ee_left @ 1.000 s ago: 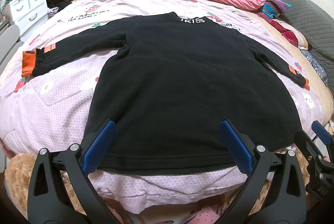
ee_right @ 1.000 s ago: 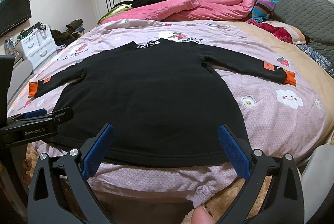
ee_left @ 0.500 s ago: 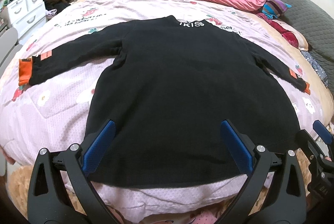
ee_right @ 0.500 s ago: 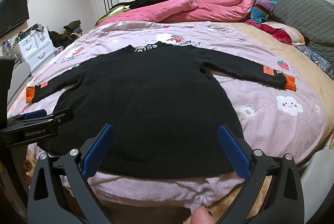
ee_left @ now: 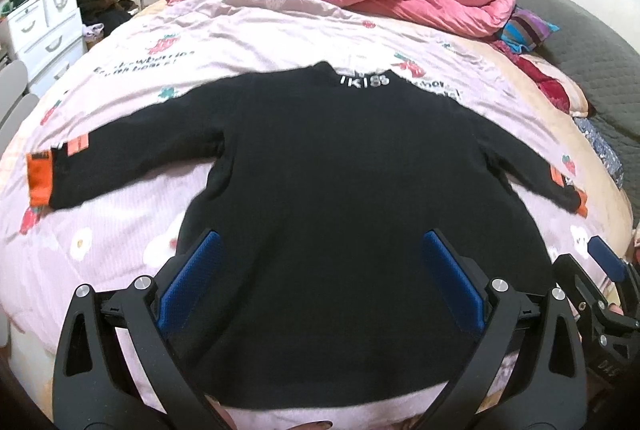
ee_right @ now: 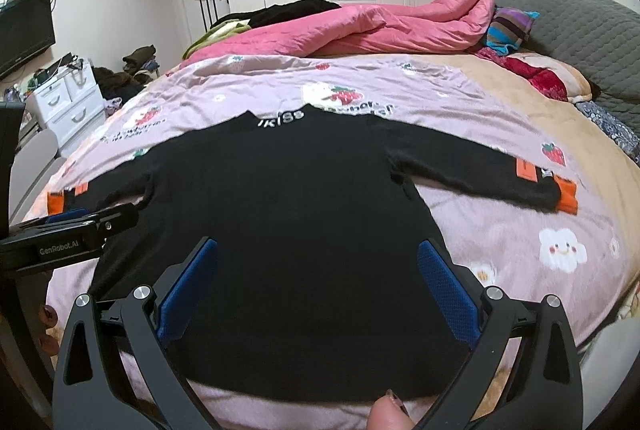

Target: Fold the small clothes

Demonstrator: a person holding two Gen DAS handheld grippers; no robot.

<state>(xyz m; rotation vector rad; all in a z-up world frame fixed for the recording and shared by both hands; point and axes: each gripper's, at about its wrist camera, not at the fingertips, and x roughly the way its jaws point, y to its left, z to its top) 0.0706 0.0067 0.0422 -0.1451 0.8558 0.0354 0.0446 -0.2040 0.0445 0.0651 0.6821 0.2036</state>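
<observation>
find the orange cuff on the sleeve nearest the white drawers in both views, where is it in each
Left wrist view: the orange cuff sits at the far left edge, about mid-height, at the end of the black top's outstretched sleeve.
Right wrist view: the same cuff is at the far left, just above the left gripper, which partly covers it.
Shared landmark: the white lettering on the collar.
</observation>
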